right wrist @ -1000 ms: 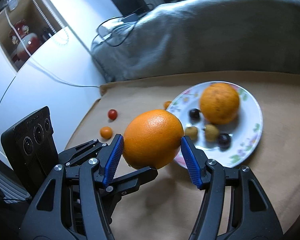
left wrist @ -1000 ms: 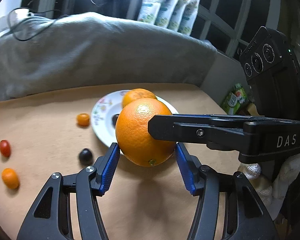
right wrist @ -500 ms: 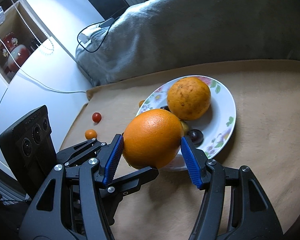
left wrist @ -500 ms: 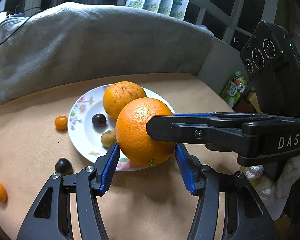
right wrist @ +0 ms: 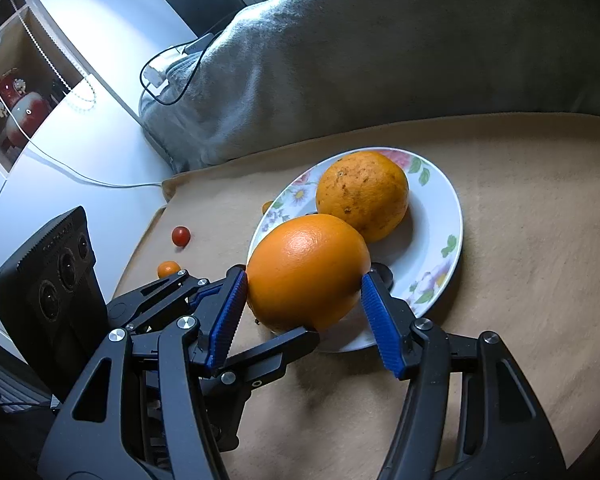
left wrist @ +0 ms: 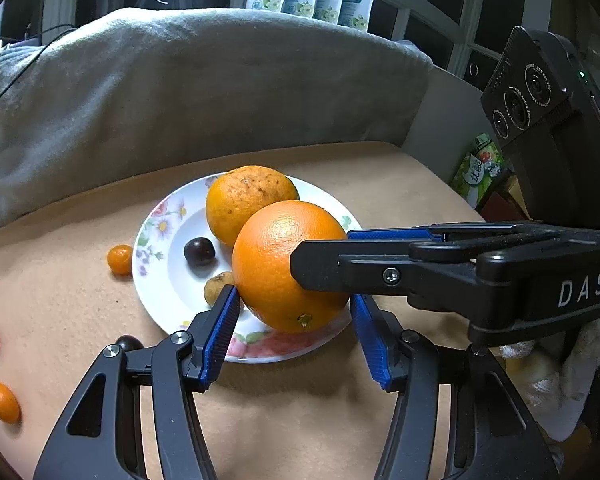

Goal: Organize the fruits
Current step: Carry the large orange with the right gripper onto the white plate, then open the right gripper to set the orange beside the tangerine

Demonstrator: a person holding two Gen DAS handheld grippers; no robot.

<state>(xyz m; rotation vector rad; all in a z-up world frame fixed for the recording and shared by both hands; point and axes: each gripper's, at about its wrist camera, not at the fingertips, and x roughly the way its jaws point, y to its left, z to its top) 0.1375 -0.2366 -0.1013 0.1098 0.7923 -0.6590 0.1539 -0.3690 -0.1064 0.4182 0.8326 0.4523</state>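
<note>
Orange (left wrist: 288,264), clamped by both grippers' fingers (left wrist: 220,336), hides part of the plate (left wrist: 156,280).

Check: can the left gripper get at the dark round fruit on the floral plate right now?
Probably not: the left gripper is shut on the smooth orange, which blocks the dark round fruit.

Grey blanket (left wrist: 204,92) behind tan tabletop (left wrist: 300,420), dark paned windows (left wrist: 432,4), white shelving (right wrist: 84,92)
</note>
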